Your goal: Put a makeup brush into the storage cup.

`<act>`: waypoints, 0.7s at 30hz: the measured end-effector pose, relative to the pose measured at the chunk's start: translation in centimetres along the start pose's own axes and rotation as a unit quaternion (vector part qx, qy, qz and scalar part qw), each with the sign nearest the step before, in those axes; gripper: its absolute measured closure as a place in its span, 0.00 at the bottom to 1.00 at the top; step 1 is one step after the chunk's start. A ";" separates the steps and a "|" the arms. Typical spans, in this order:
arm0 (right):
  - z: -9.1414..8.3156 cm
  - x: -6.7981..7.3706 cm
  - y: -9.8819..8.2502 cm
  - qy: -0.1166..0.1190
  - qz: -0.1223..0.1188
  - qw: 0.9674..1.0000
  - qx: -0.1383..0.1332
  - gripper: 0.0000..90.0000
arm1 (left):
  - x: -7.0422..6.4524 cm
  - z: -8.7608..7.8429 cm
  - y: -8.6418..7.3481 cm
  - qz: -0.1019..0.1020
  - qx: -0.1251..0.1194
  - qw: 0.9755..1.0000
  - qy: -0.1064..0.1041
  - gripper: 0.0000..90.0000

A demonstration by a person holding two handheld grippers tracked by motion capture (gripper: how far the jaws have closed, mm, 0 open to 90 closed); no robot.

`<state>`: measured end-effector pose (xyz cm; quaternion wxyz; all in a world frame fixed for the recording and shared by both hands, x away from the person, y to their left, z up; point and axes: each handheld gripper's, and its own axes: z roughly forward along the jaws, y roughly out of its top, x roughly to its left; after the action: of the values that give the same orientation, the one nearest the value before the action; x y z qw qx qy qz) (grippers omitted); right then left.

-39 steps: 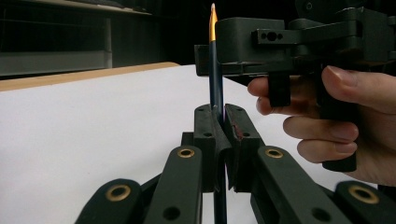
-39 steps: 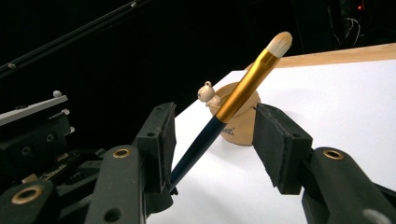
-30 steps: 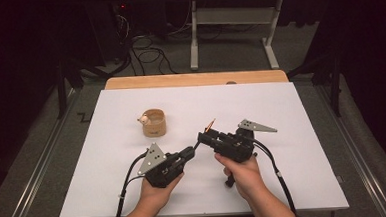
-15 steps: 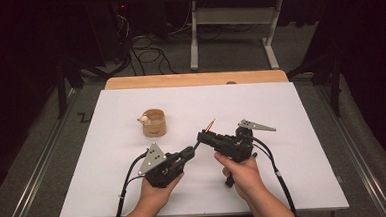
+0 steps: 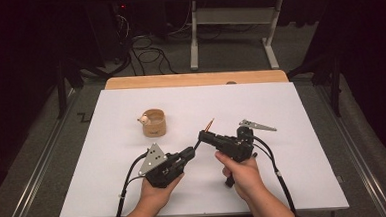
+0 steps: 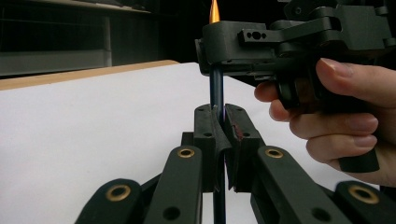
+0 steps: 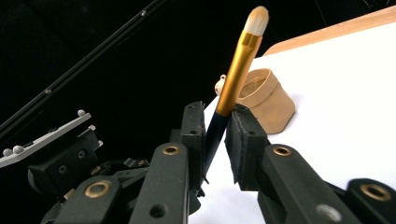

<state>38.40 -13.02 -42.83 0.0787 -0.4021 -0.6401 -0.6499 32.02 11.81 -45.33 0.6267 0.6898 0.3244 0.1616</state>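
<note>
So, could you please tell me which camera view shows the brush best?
The right gripper view: the brush rises there with its pale tip, gold band and dark handle all plain. The left gripper view shows its dark handle and an orange tip; the high view gives just a thin sliver.

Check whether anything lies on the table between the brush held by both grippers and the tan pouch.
Nothing visible does. The brush is gripped by the left gripper and right gripper; bare white table lies between it and the tan pouch.
</note>
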 end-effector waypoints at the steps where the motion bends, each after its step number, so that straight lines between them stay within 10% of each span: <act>1: 0.0 0.0 0.0 0.001 0.001 1.000 -0.001 0.89 | 0.0 0.0 0.0 0.000 0.002 1.000 0.000 0.94; 21: 0.0 0.3 -0.1 0.009 -0.001 1.000 -0.001 0.94 | 0.0 0.3 0.0 -0.001 0.014 1.000 -0.004 0.93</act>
<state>38.19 -12.86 -42.73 0.0835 -0.3963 -0.6391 -0.6539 32.21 11.59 -45.42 0.6187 0.6986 0.3250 0.1533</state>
